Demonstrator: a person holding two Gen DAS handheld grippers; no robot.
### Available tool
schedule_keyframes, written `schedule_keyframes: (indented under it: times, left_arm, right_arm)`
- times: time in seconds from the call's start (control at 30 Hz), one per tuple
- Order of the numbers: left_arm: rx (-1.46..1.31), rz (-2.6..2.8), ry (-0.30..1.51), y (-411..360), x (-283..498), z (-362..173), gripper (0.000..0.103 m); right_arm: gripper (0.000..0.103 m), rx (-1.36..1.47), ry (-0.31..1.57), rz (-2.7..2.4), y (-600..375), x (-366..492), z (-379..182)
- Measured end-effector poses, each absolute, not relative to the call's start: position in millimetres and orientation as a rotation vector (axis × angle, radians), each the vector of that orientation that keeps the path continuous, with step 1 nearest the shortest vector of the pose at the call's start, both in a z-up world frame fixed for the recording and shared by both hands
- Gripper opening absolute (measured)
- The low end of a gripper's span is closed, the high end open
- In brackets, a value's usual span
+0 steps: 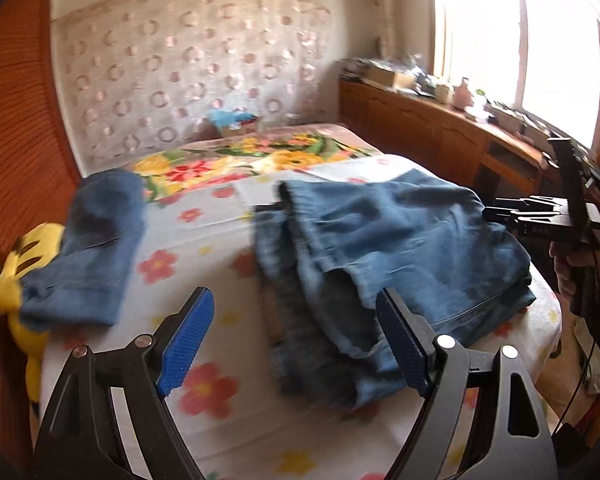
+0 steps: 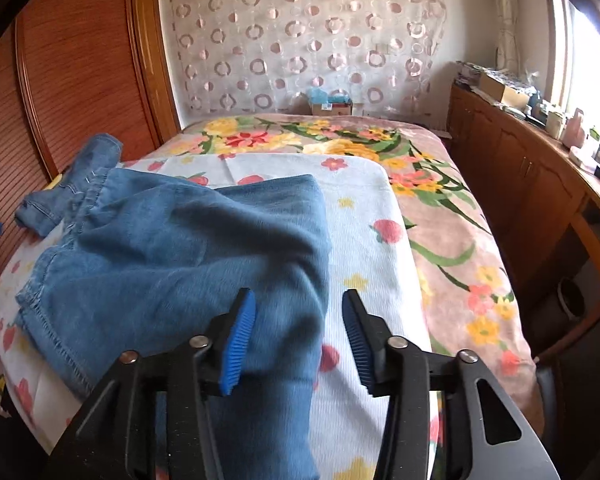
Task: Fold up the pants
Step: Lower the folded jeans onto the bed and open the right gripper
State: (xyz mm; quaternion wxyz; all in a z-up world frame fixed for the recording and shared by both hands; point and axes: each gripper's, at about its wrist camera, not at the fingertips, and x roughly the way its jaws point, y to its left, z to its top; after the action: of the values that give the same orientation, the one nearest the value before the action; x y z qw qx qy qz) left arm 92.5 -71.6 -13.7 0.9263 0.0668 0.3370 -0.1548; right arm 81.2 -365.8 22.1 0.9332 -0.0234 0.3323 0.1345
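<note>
Pants: I see the blue denim pants [image 2: 172, 248] lying bunched on the bed's white flowered sheet [image 2: 364, 240], near its front edge.
Second piece: a smaller blue denim item [image 1: 88, 248] lies well apart at the left; blur keeps me from naming it.
Left gripper [image 1: 296, 344]: released, fingers spread, holding nothing.
Right gripper [image 2: 298, 340]: released, hovering over the denim edge.
Room: wooden counter [image 2: 532, 184] under a bright window [image 1: 520, 44]; circle-patterned curtain [image 2: 300, 36] behind the bed.

Pants [image 1: 380, 240] motion-blurred near left wrist; lower end cut off by right wrist frame edge.
</note>
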Motion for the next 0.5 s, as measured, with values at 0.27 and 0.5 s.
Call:
schedule_keyframes:
  times: [0.27,0.5]
  left_arm:
    - [0.186,-0.326,0.774,-107,112,-40,0.084]
    - [0.158,-0.298,0.843,-94,113,-66,0.084]
  right_arm:
    - [0.054,-0.043,0.730,0.285,-376,65,2]
    - [0.055,-0.050,0.781,0.263,-386,57,-8]
